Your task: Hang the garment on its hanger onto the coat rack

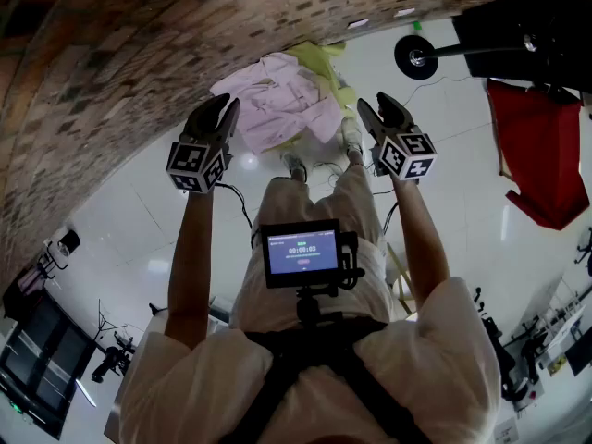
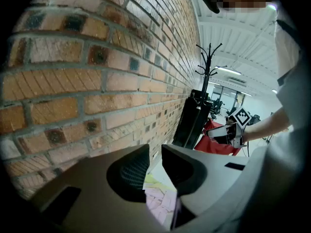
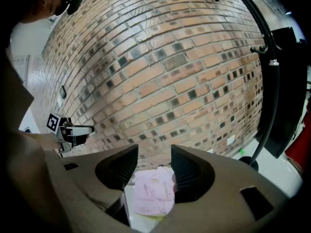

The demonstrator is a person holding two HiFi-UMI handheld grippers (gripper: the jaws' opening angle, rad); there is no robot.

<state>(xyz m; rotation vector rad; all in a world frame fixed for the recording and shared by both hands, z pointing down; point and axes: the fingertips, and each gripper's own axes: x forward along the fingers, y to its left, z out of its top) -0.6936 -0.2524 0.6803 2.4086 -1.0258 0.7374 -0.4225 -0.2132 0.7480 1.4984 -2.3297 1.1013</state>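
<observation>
Indoors, white floor [image 1: 139, 220], brick wall [image 1: 92, 63] (garment [image 1: 277, 100] heaped)

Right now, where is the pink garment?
In the head view, the pink garment lies crumpled on the white floor at top centre, near the brick wall, against a yellow garment, just ahead of the person's shoes.
</observation>
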